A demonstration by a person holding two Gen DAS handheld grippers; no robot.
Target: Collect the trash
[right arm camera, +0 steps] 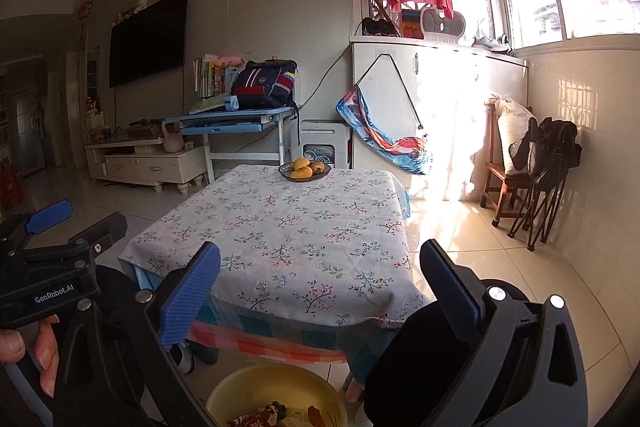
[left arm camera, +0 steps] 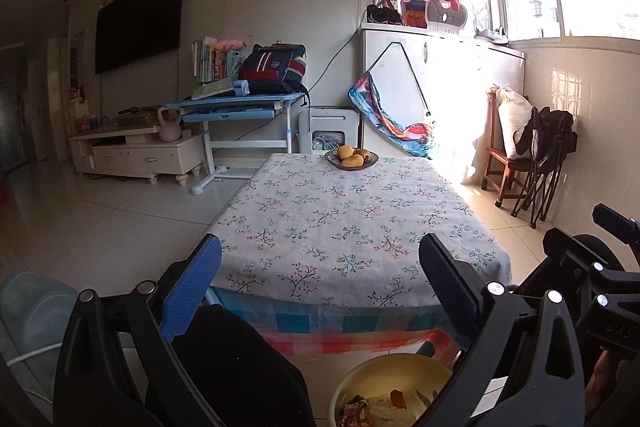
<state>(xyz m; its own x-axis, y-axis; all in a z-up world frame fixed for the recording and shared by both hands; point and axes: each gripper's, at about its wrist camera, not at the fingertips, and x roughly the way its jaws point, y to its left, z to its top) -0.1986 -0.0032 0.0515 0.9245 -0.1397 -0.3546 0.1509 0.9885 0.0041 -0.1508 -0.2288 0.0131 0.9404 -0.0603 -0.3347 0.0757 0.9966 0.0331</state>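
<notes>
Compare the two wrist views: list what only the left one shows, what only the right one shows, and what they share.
Only the left wrist view: a pale blue-grey object at lower left.

Only the right wrist view: a hand holding the left gripper.

Both: the floral tablecloth, the fruit bowl, the yellow basin of trash below the table edge, and both grippers open, holding nothing.

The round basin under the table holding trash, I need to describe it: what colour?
Pale yellow plastic basin, clearest in the right wrist view.

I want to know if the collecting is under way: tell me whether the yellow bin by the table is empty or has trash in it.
Not empty. The yellow bin holds wrappers and scraps at its bottom, seen in both wrist views; how full it is cannot be told.
</notes>
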